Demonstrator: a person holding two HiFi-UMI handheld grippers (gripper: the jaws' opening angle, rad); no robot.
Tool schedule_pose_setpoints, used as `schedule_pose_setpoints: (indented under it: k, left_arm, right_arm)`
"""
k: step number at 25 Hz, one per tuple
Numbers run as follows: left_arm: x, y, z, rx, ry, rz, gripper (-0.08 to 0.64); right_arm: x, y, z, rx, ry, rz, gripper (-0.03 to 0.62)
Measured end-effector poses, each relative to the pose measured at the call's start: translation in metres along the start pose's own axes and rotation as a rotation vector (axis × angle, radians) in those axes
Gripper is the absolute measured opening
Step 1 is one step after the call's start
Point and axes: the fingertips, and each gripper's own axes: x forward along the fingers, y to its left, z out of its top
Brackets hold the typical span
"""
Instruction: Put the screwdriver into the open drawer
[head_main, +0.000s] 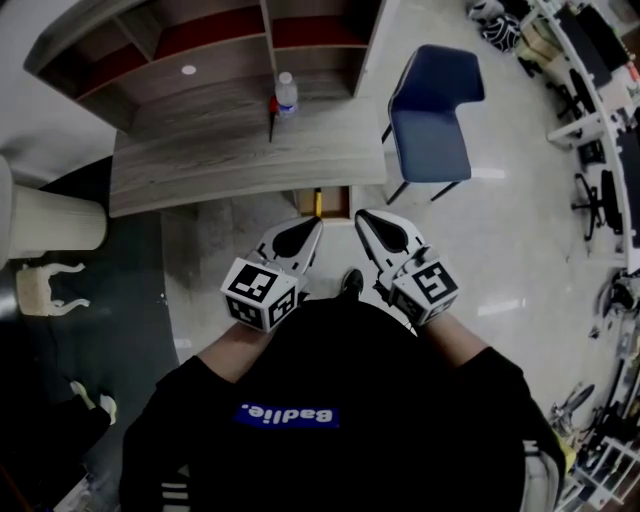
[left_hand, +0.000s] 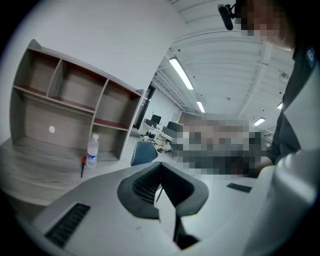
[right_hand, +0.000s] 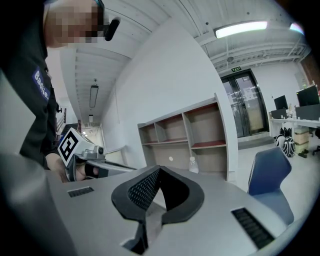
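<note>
Both tools are drawn in close to the person's body and carry nothing. The left gripper (head_main: 312, 228) has its jaws pressed together at the tips with only air ahead of them, as its own view shows, and the right gripper (head_main: 368, 222) is likewise closed tip to tip. Held low and parallel, they point toward 12 o'clock at the grey wood-grain desk (head_main: 200, 165), probably a resting carry while the person faces the work. The red-handled screwdriver with a dark shaft (head_main: 271, 118) lies flat on the desktop, not in the drawer. It sits just beside the clear plastic water bottle (head_main: 286, 95), at that bottle's 7 o'clock and at about 11 o'clock from the grippers. The open wooden drawer (head_main: 335, 202) juts from the desk's front edge directly at 12 o'clock from the jaws, with something yellow (head_main: 318, 202) inside. A blue padded chair (head_main: 430, 115) stands at 2 o'clock, clear of the drawer. With closed jaws, either tool would have to spread before taking the thin shaft or handle.
</note>
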Motion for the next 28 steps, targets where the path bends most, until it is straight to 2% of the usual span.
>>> schedule_pose_setpoints:
  k: [6, 28]
  left_arm:
    - [-0.002, -0.017, -0.002, 0.011, -0.032, -0.055, 0.003]
    - [-0.014, -0.015, -0.002, 0.014, -0.047, -0.051, 0.003]
  right_arm:
    - [-0.001, 0.004, 0.000, 0.019, -0.010, 0.000, 0.028]
    - [0.001, 0.016, -0.006, 0.031, 0.015, 0.022, 0.029]
